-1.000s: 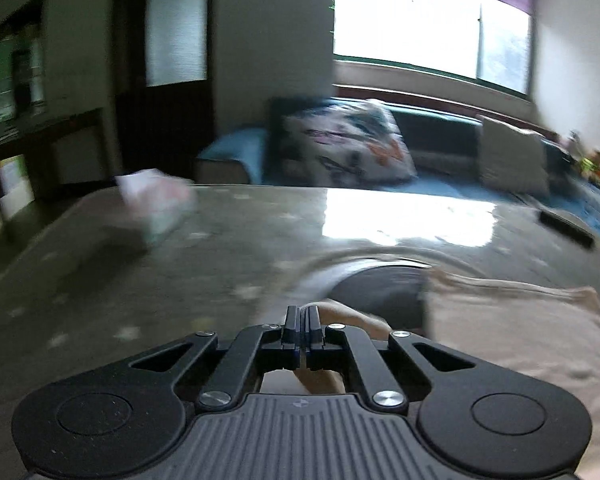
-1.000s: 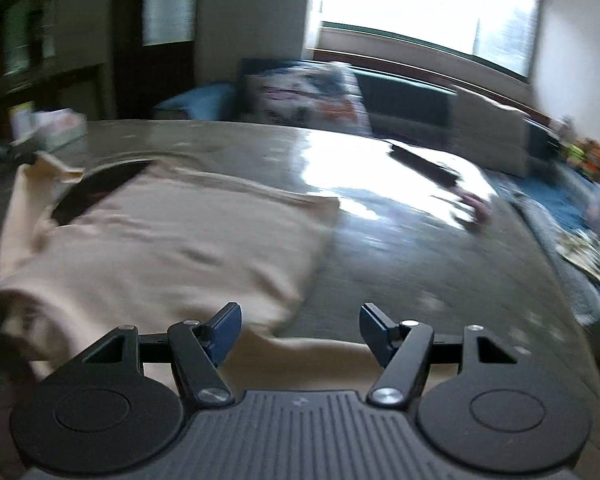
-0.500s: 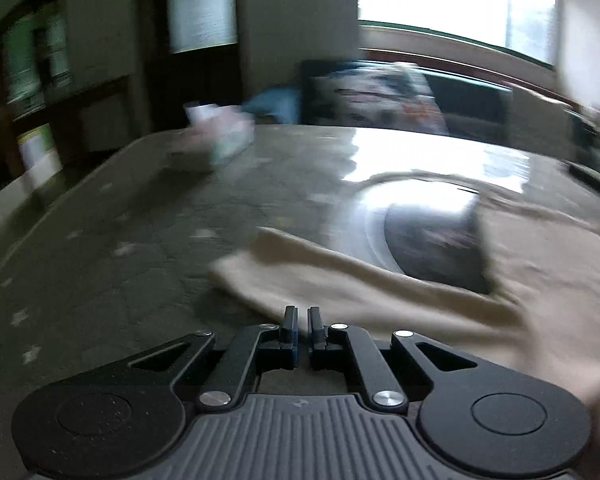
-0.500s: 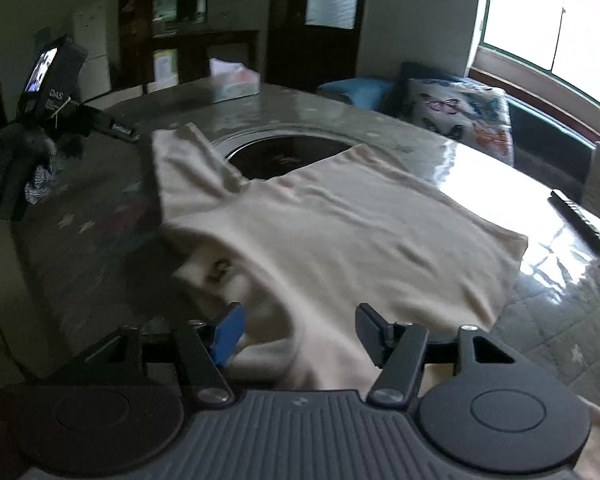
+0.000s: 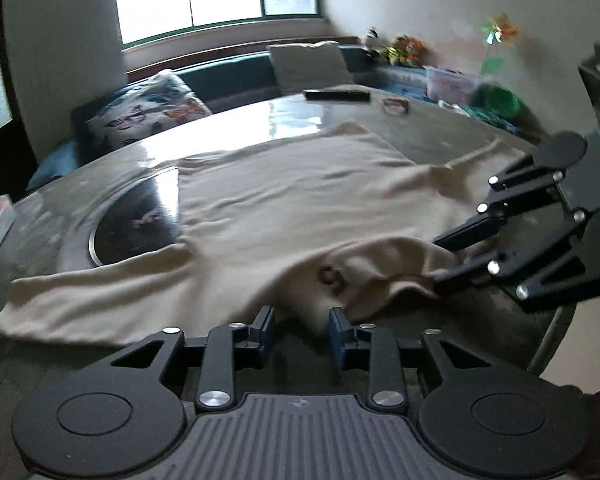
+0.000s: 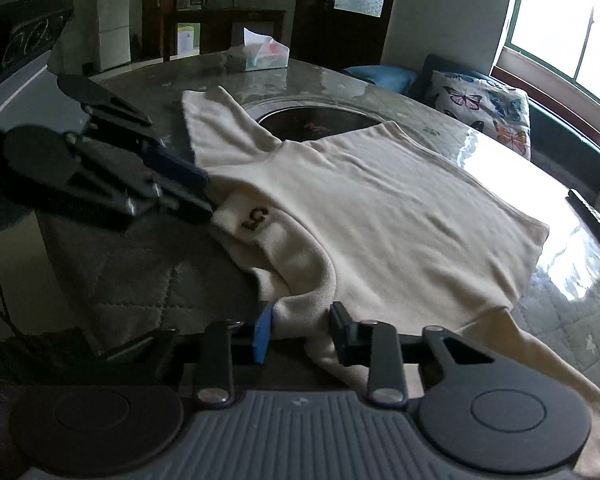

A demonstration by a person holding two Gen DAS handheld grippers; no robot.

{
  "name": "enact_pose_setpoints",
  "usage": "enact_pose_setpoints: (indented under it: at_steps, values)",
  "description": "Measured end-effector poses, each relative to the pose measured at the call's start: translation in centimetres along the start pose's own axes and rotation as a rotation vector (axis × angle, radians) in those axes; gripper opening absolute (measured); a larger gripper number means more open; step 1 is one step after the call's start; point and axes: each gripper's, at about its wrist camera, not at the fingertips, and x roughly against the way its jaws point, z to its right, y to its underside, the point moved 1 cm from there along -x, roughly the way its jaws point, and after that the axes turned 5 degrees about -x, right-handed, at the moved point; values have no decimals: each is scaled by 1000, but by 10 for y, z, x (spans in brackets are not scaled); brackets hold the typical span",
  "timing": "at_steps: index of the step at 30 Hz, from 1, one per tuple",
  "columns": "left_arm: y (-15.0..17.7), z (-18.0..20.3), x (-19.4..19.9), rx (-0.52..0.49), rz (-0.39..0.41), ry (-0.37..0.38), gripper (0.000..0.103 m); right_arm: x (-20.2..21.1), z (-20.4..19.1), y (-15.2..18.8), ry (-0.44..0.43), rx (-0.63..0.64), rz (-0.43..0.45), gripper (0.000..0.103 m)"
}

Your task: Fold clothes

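A cream long-sleeved top lies spread on the round table, collar toward me, with a brown "5" mark on the collar. My left gripper is open, its jaws on either side of the collar's left edge. It also shows in the right wrist view at the collar. My right gripper is open around the collar's right shoulder fold. It shows in the left wrist view at the right, touching the cloth.
The table has a dark round inset partly under the top. A tissue box stands at the far edge. A remote and a small pink thing lie beyond the hem. A sofa with cushions stands behind.
My left gripper let go of the sleeve, opened, and swung to the collar. My right gripper moved in closer to the collar's right side. The sleeve now lies flat at the left.
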Motion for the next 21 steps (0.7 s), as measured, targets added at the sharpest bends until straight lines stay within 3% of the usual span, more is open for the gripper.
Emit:
enact_pose_setpoints:
  at_steps: [3, 5, 7, 12, 17, 21]
  values:
    - [-1, 2, -8, -7, -13, 18, 30, 1, 4, 1, -1, -19, 9, 17]
    - [-1, 1, -9, -9, -15, 35, 14, 2, 8, 0, -4, -33, 13, 15]
    - [-2, 2, -7, -13, -11, 38, 10, 4, 10, -1, -7, -35, 17, 15]
    - [-7, -3, 21, -4, 32, 83, 8, 17, 13, -5, -21, -19, 38, 15]
    - [2, 2, 15, -47, -29, 100, 8, 13, 9, 2, -88, -1, -16, 25]
    - [1, 0, 13, -65, -45, 110, 9, 25, 20, -7, -126, -51, 38, 27]
